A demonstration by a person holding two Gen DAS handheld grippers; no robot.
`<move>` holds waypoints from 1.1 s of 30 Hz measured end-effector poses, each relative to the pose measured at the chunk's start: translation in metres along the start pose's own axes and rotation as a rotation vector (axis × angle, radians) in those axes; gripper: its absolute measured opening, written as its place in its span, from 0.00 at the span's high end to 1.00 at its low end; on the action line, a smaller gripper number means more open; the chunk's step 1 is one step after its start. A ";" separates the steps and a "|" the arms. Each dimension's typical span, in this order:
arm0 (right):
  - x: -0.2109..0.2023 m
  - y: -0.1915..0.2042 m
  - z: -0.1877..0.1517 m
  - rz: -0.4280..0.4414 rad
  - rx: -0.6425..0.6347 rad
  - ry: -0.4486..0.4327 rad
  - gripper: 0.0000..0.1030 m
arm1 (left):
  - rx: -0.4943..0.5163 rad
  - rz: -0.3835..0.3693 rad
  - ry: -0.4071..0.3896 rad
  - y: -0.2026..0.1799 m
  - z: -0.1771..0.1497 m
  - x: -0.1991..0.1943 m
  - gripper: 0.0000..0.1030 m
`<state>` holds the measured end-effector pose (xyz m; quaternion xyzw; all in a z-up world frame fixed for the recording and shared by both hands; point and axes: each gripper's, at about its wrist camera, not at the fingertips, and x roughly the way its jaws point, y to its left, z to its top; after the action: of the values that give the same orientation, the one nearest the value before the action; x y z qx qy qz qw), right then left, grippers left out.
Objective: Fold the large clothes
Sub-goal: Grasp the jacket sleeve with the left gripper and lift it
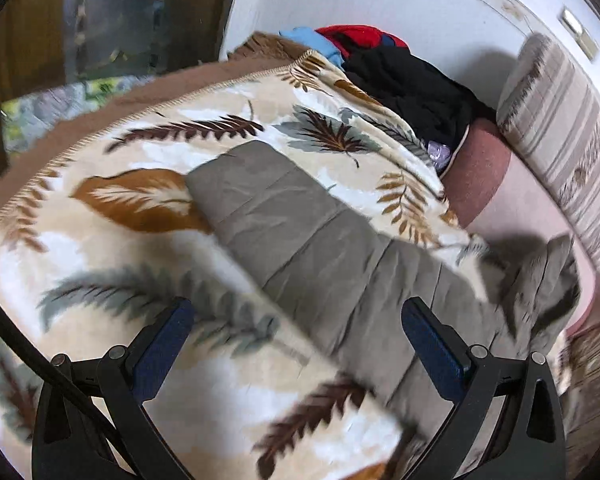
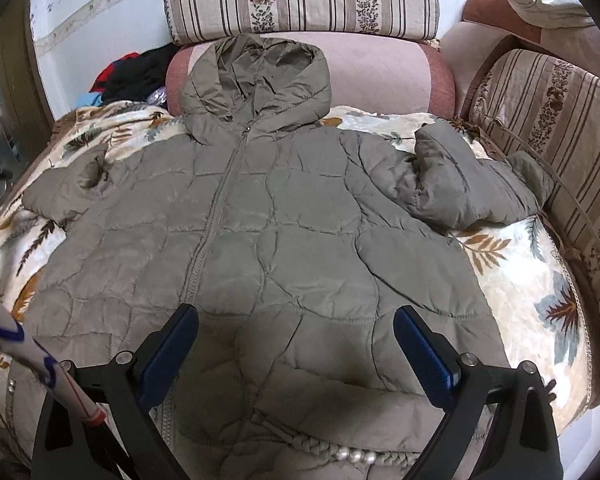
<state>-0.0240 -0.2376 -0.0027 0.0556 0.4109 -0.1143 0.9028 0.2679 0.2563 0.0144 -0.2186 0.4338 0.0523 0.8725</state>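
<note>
A grey-olive quilted hooded jacket (image 2: 260,216) lies front up, zipped, spread on a feather-patterned blanket (image 2: 532,280). Its hood (image 2: 260,76) rests on a pink cushion, and its right sleeve (image 2: 472,184) is bent back on itself. My right gripper (image 2: 296,344) is open and empty above the jacket's lower hem. In the left wrist view the jacket's left sleeve (image 1: 300,232) stretches across the blanket (image 1: 120,248). My left gripper (image 1: 298,340) is open and empty above the sleeve, near where it joins the body.
Striped floral cushions (image 2: 300,0) stand behind and to the right (image 2: 548,120). A pile of black, red and blue clothes (image 1: 388,68) sits at the blanket's far corner by the white wall. A pearl-trimmed braid (image 2: 340,454) lies at the jacket's hem.
</note>
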 end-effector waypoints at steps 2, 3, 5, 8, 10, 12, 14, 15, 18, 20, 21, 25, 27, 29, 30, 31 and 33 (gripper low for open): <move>0.006 0.001 0.000 -0.011 -0.003 0.016 0.03 | -0.050 -0.035 0.019 0.007 0.016 0.020 0.00; 0.010 0.002 0.000 -0.017 -0.002 0.028 0.03 | -0.068 -0.050 0.028 0.011 0.021 0.028 0.00; 0.017 0.000 -0.001 -0.024 0.001 0.046 0.03 | -0.100 -0.069 0.052 0.019 0.028 0.046 0.00; 0.025 0.000 -0.002 -0.040 -0.001 0.065 0.03 | -0.125 -0.032 0.061 0.031 0.037 0.071 0.00; 0.029 -0.001 -0.002 -0.048 0.001 0.072 0.03 | -0.151 -0.023 0.066 0.043 0.040 0.082 0.00; 0.035 0.000 -0.001 -0.053 0.002 0.083 0.03 | -0.190 -0.059 0.091 0.054 0.042 0.095 0.00; 0.040 0.003 0.000 -0.055 -0.004 0.093 0.03 | -0.231 -0.110 0.105 0.062 0.043 0.106 0.00; 0.043 0.005 0.000 -0.055 -0.009 0.097 0.03 | -0.243 -0.126 0.107 0.064 0.044 0.109 0.00; 0.047 0.010 0.000 -0.058 -0.020 0.104 0.03 | -0.280 -0.127 0.081 0.065 0.045 0.113 0.00; 0.049 0.013 0.000 -0.064 -0.030 0.108 0.03 | -0.281 -0.110 0.076 0.062 0.047 0.114 0.00; 0.051 0.015 0.000 -0.069 -0.035 0.110 0.03 | -0.267 -0.086 0.073 0.058 0.048 0.114 0.11; 0.053 0.019 0.000 -0.081 -0.046 0.115 0.07 | -0.141 0.034 0.110 0.039 0.048 0.112 0.86; 0.053 0.019 -0.001 -0.081 -0.049 0.118 0.10 | -0.133 0.054 0.086 0.036 0.048 0.102 0.88; 0.050 0.019 -0.002 -0.079 -0.053 0.113 0.12 | -0.136 0.053 0.073 0.035 0.049 0.091 0.89; 0.048 0.018 -0.003 -0.079 -0.055 0.108 0.12 | -0.136 0.045 0.066 0.034 0.049 0.083 0.90; 0.046 0.018 -0.003 -0.080 -0.057 0.101 0.13 | -0.132 0.035 0.056 0.032 0.049 0.074 0.90; 0.040 0.016 -0.004 -0.077 -0.057 0.085 0.13 | -0.098 0.034 0.025 0.023 0.049 0.055 0.90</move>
<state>0.0027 -0.2274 -0.0357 0.0188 0.4540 -0.1349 0.8806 0.3308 0.2924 -0.0104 -0.2542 0.4455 0.0856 0.8542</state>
